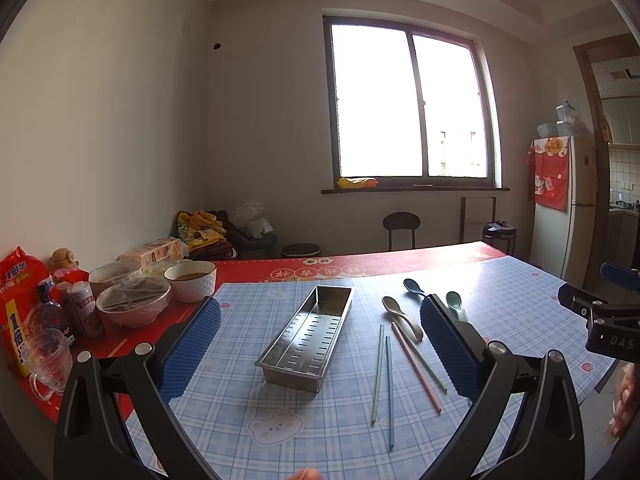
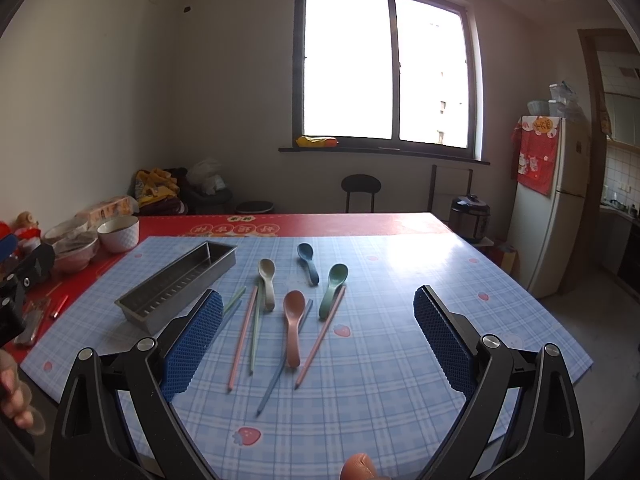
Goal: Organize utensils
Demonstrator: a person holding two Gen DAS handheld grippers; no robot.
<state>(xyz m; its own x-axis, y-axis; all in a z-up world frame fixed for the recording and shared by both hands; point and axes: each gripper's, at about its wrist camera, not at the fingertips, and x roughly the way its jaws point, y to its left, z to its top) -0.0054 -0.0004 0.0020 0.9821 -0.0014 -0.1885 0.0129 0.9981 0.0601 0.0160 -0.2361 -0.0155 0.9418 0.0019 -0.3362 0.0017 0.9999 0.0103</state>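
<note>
You are holding both left tongs point(image 1: 320, 344) and right tongs point(image 2: 318, 336) wide open and empty; ahead, crossed chopsticks point(image 2: 242, 340) are risking slipping or dragging spoons point(image 2: 293, 326).

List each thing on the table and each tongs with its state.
left tongs: open, empty
right tongs: open, empty
metal tray: empty, upright
pink spoon: loose on the cloth, bowl up
green spoon: loose, outside the tray
chopsticks: scattered, unsorted
white bowl: uncovered, holds brown liquid
glass cup: empty, upright
</note>
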